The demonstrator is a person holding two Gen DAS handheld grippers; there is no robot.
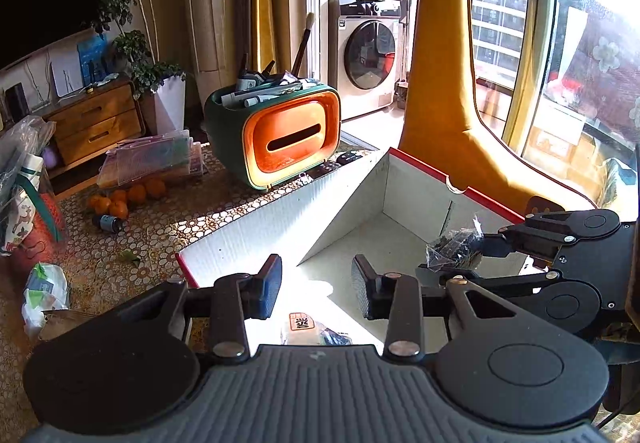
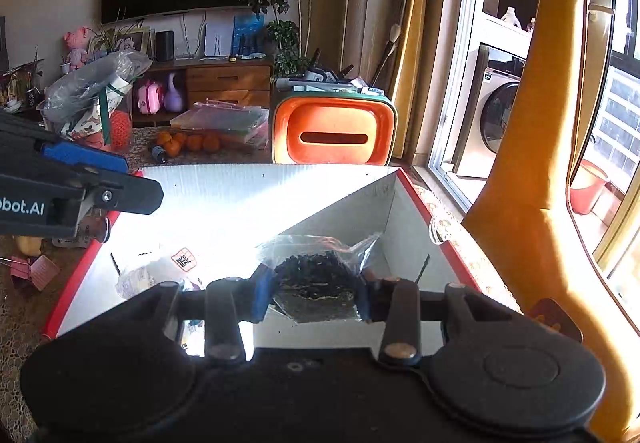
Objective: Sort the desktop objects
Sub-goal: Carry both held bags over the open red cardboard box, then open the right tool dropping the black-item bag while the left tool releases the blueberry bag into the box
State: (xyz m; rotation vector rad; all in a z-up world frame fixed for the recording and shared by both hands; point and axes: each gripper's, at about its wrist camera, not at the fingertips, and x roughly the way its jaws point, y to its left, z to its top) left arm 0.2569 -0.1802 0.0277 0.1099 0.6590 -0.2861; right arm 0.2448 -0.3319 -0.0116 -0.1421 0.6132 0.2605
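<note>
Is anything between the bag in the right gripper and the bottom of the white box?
Nothing visible. The right gripper holds the clear bag of dark bits over the open white box; the packet already inside lies off to the left.

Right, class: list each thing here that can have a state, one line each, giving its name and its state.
Left gripper: jaws apart, nothing between the pads.
Right gripper: shut on the bag of dark bits, over the box.
Red-edged box: open, a labelled packet lying inside.
Orange and green organiser: upright, top full of pens.
Washing machine: door closed.
</note>
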